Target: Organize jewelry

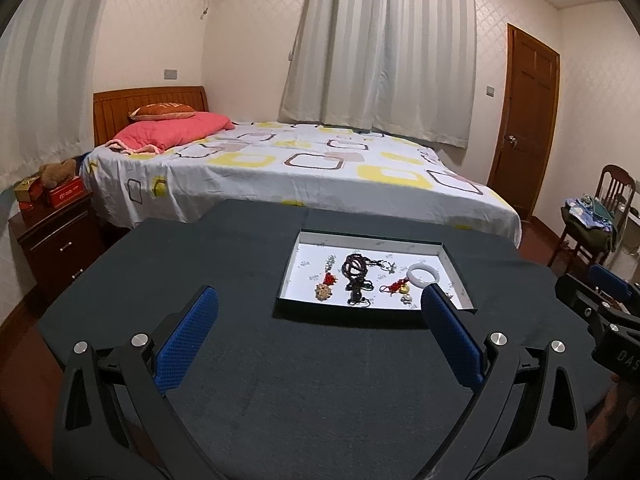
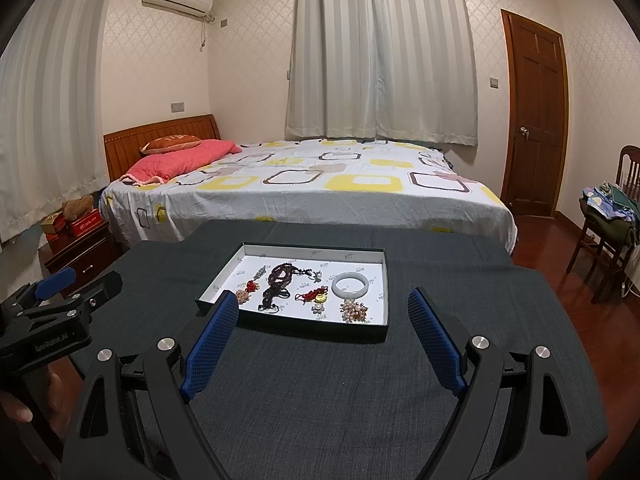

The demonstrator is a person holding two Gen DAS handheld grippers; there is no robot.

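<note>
Jewelry [image 2: 280,284] lies in a shallow tray [image 2: 382,320] at frame centre on the dark surface [image 2: 320,380]; left tool [image 1: 318,308] and right tool [image 2: 322,308] both gape, empty.

Shallow white-lined tray [image 2: 382,280] on dark cloth, strewn with bangle [image 2: 349,285], dark bead necklace [image 2: 280,276], small charms [image 2: 316,294]

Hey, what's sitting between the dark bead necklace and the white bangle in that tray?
In the right wrist view, a red knotted charm with a gold piece lies between the dark bead necklace and the white bangle, inside the tray.
</note>
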